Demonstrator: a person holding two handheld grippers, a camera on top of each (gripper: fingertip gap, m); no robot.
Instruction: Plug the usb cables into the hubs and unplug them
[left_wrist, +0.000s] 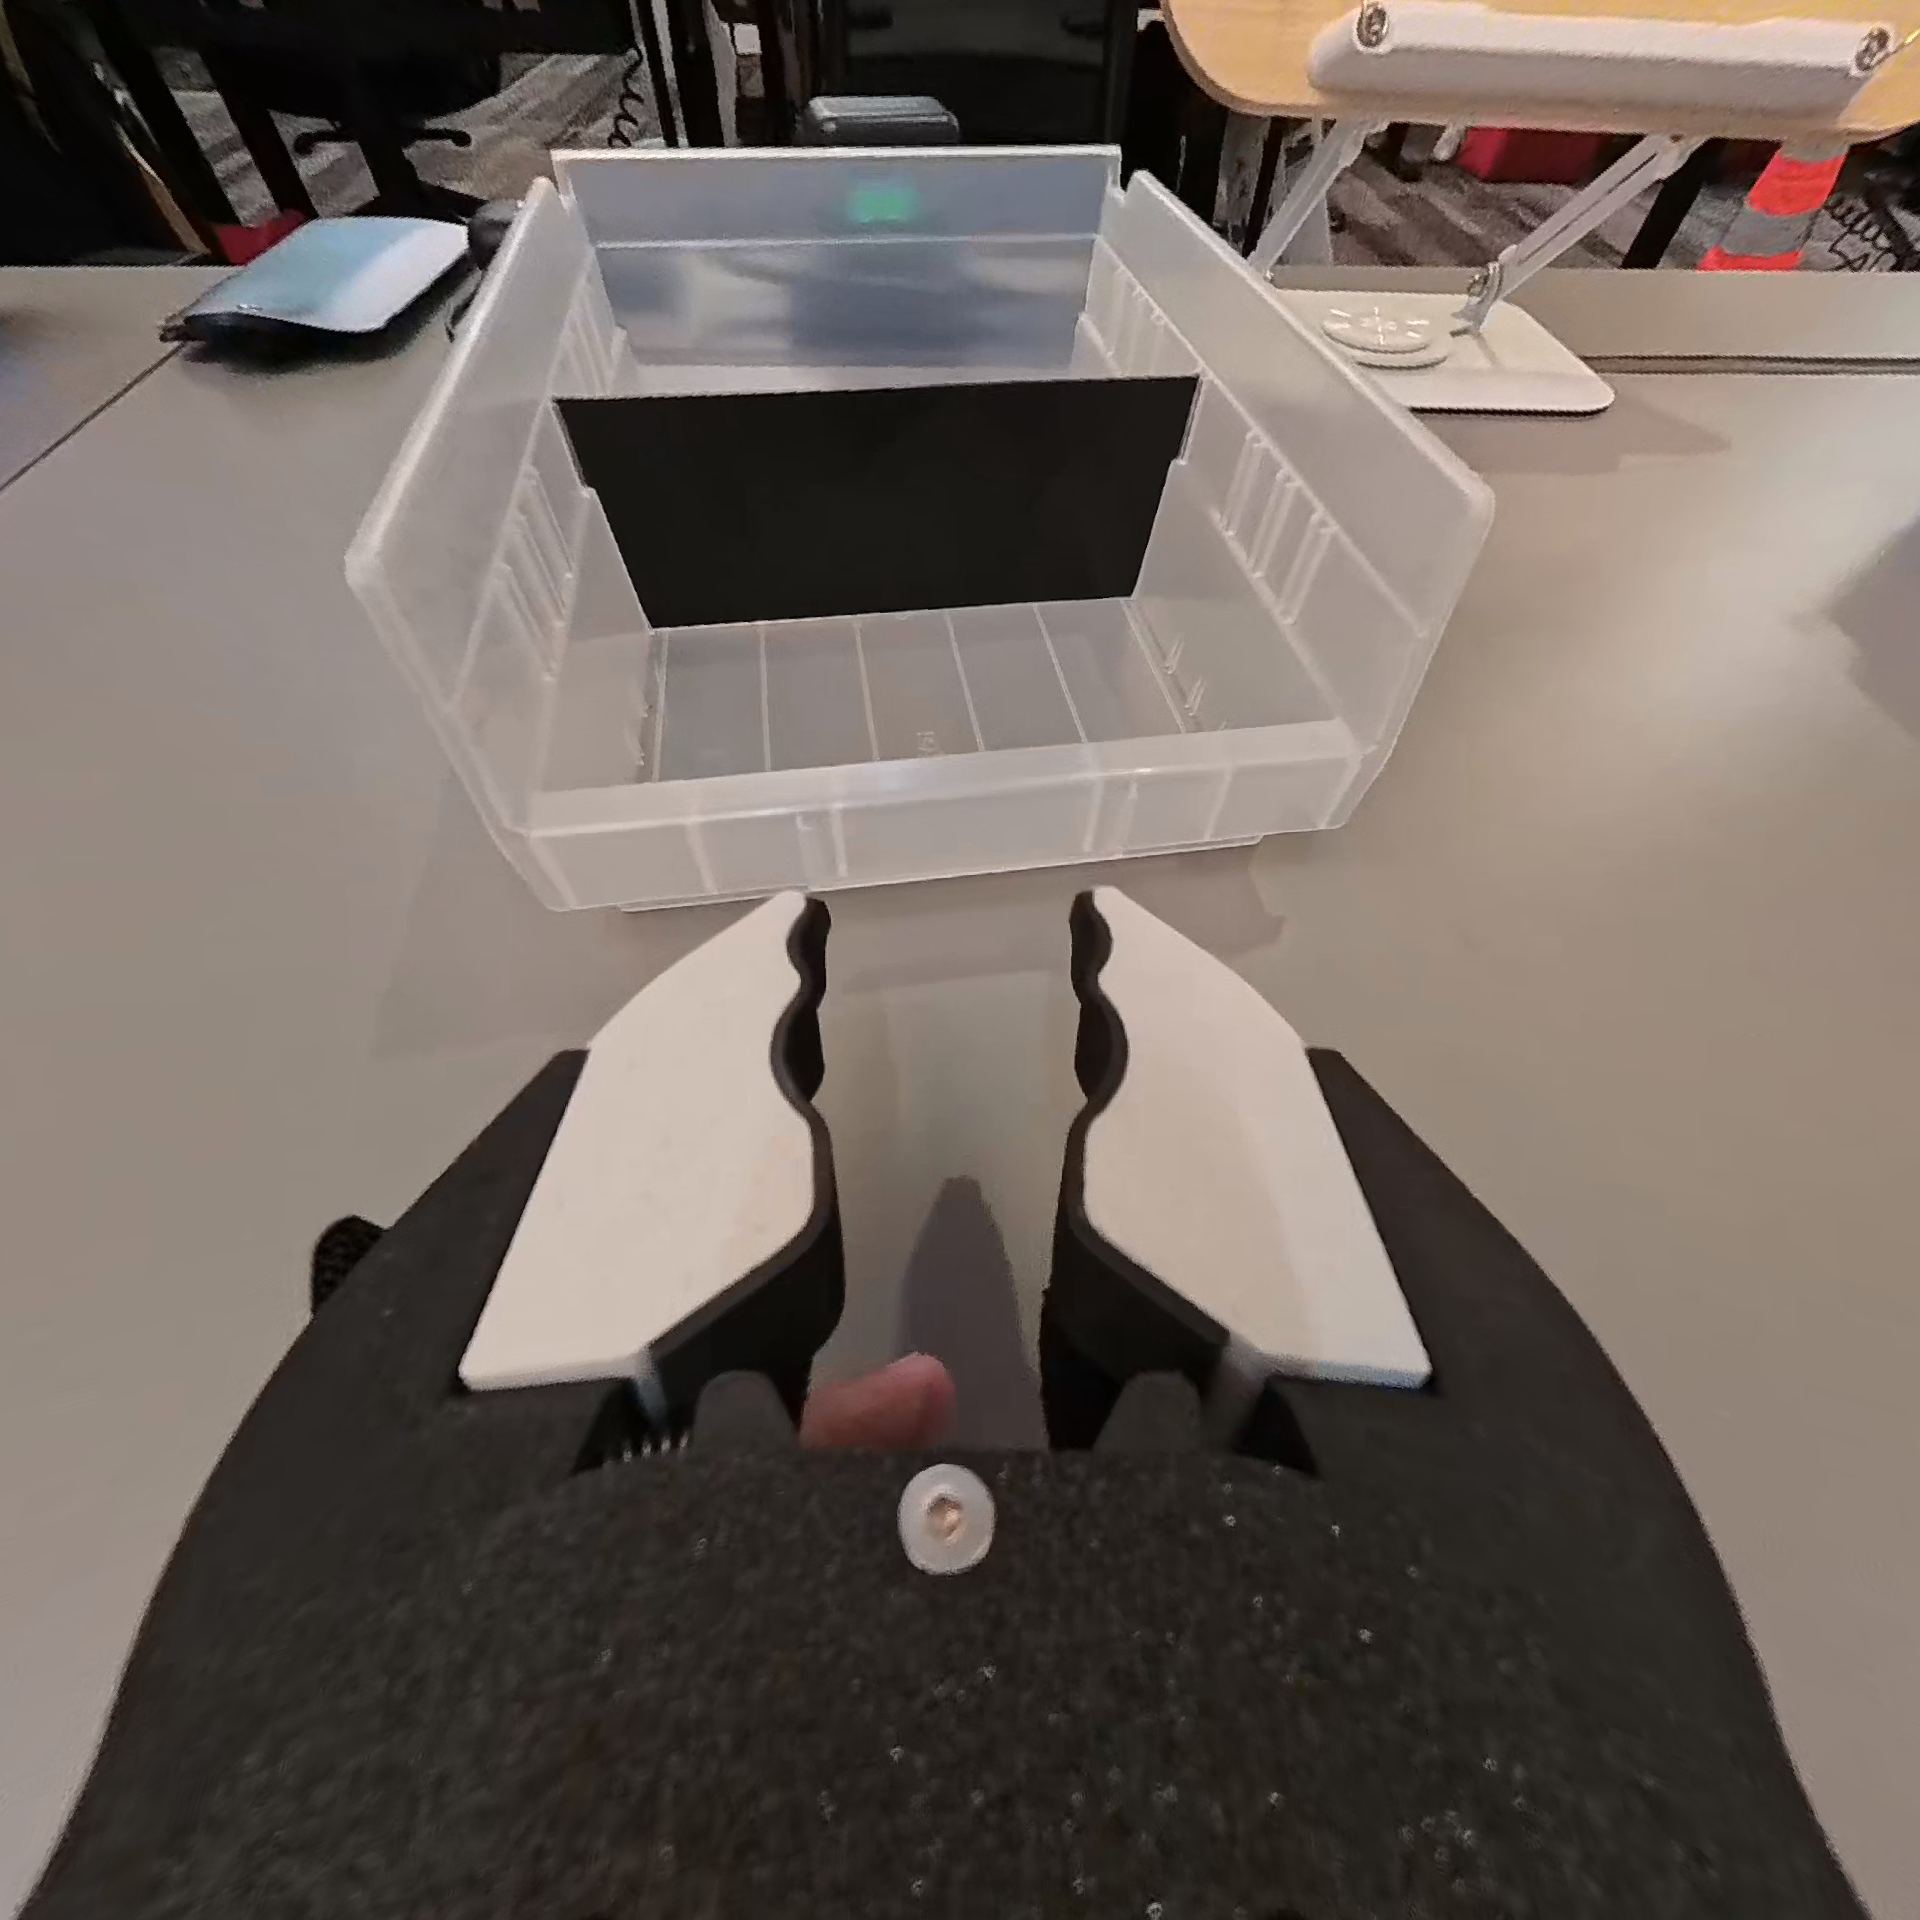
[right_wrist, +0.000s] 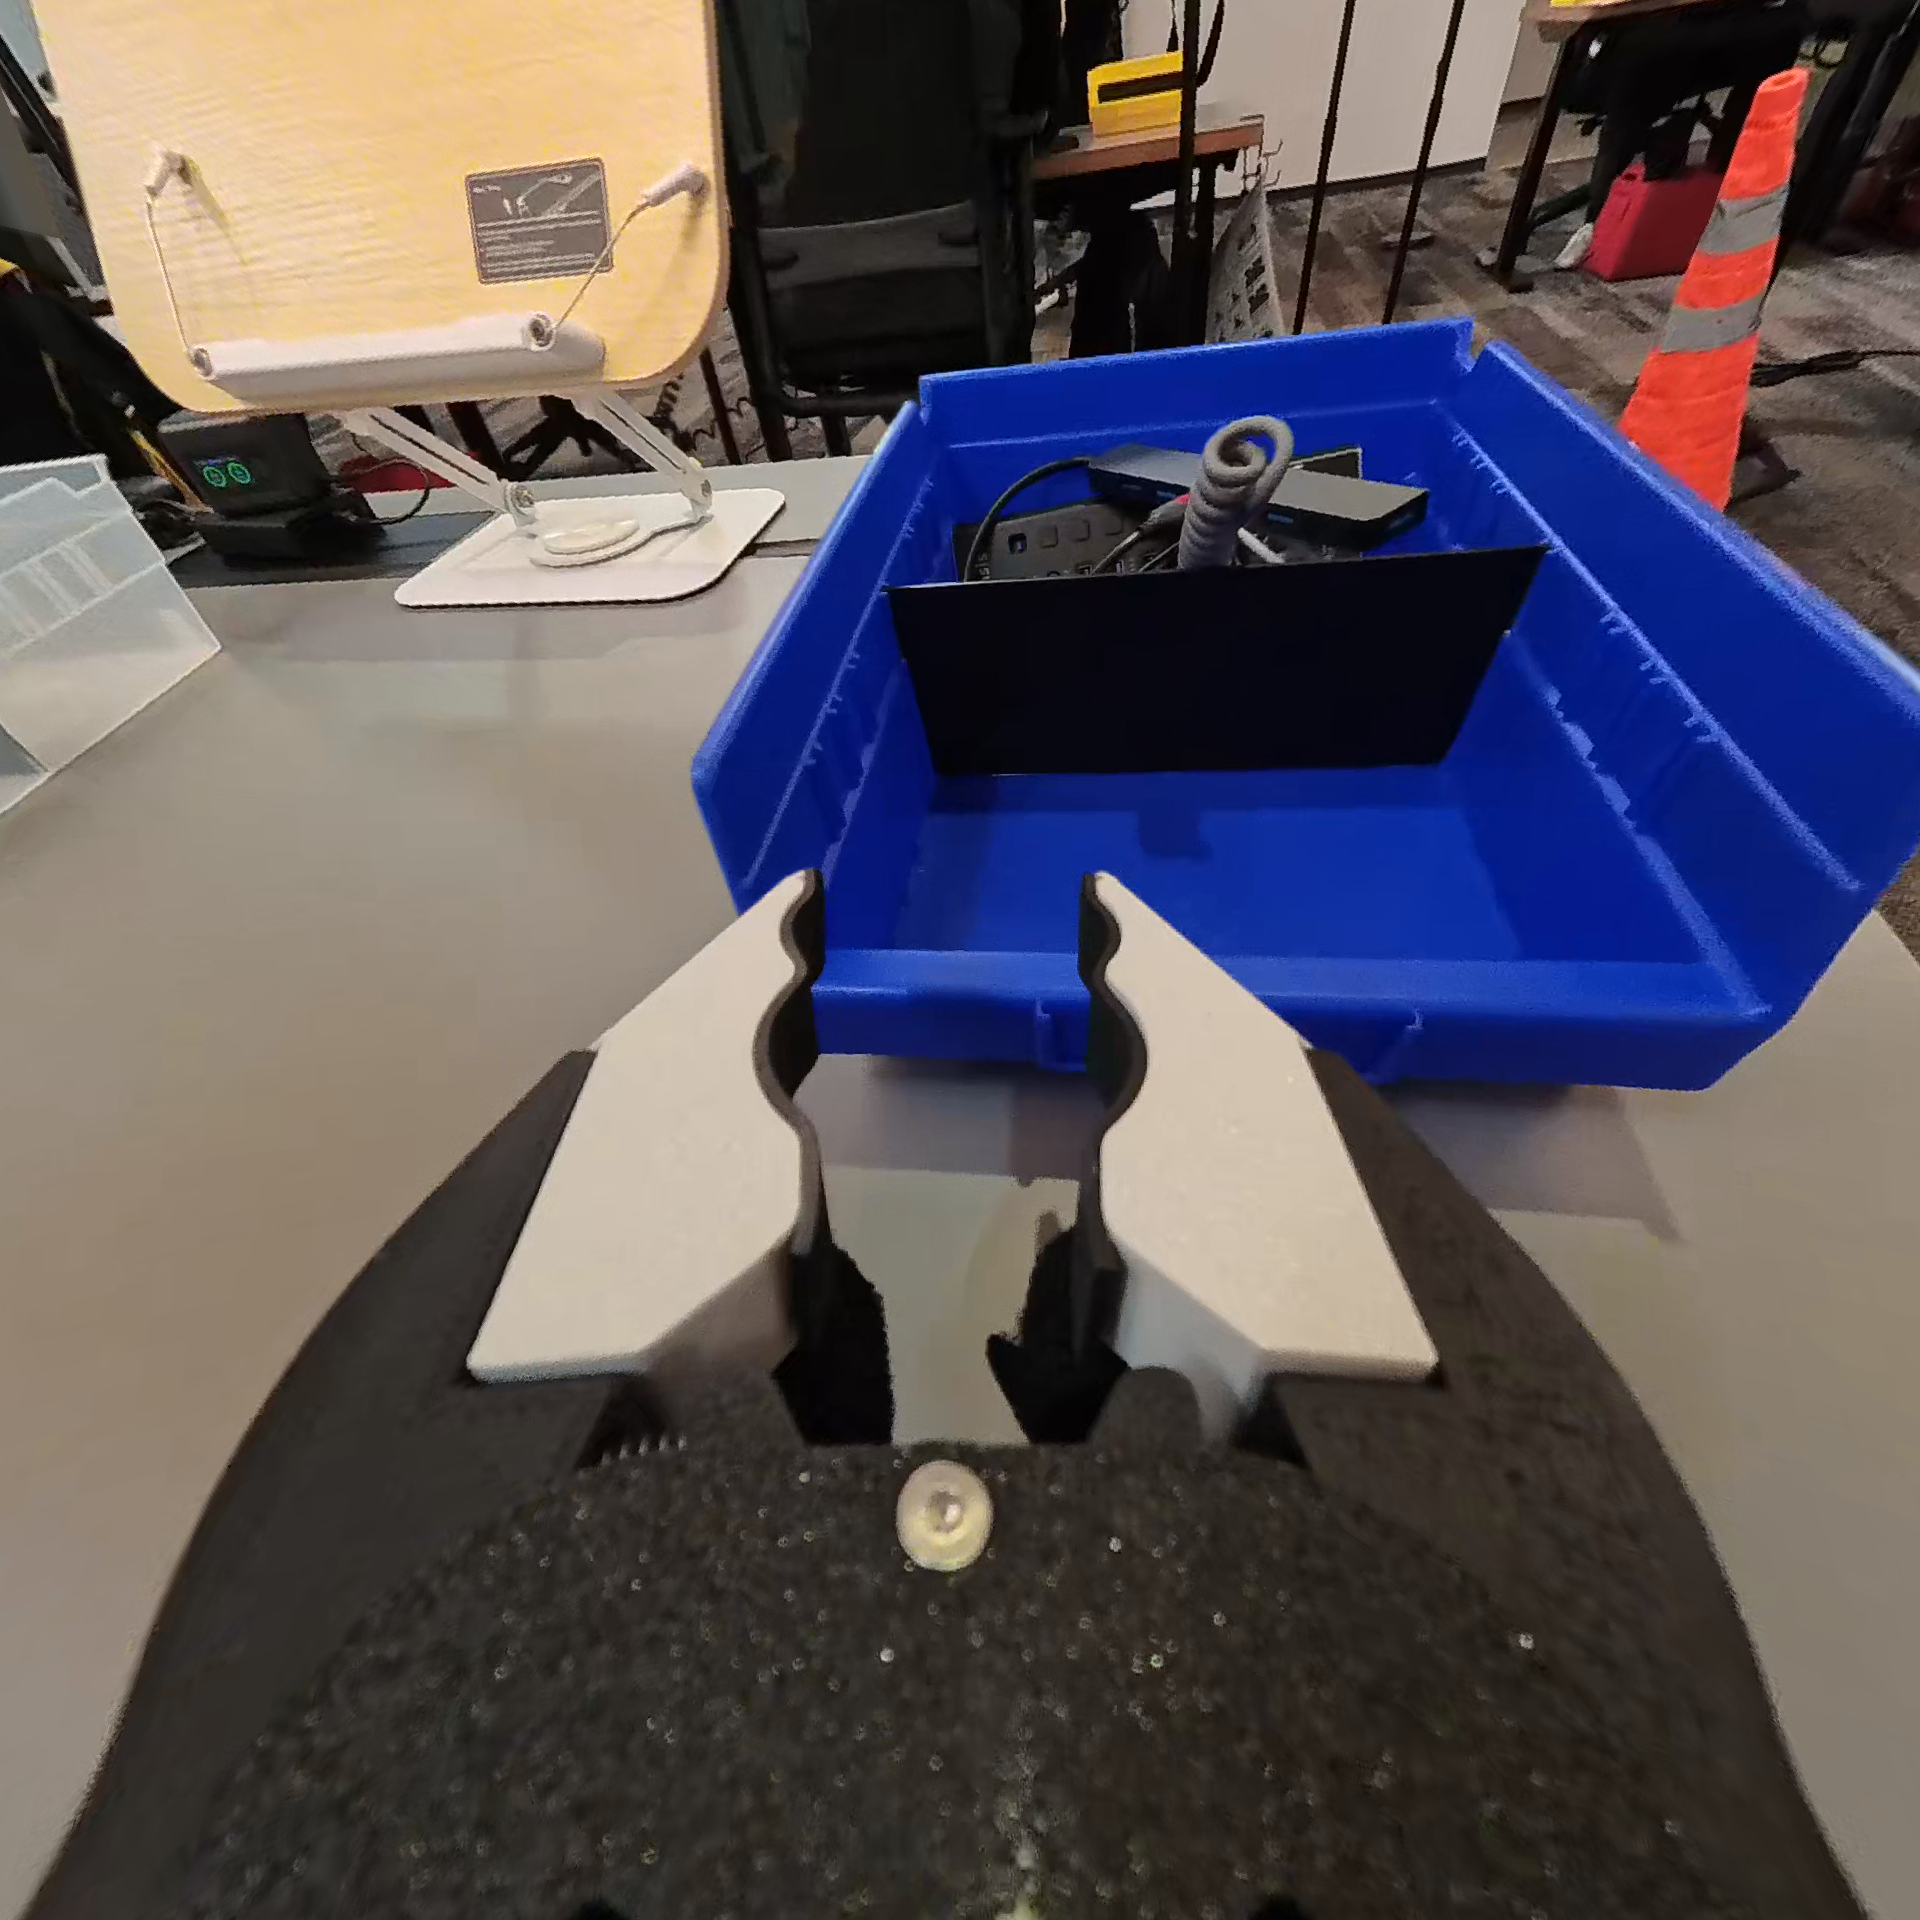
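Both tools (left_wrist: 951, 914) (right_wrist: 951, 894) agape (nothing held)

L wrist cam: low, near clear bin (left_wrist: 914, 540) | R: blue bin (right_wrist: 1299, 727) | shared: stand (right_wrist: 582, 540), table (left_wrist: 208, 831)

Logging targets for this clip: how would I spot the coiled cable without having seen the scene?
Find the blue bin on the grey table, ahead of the right tongs. A black divider splits it; look behind that, in the far compartment. Among the flat dark hubs and thin black leads, the coiled cable is the only grey, spring-wound piece, standing up and ending in a curl.
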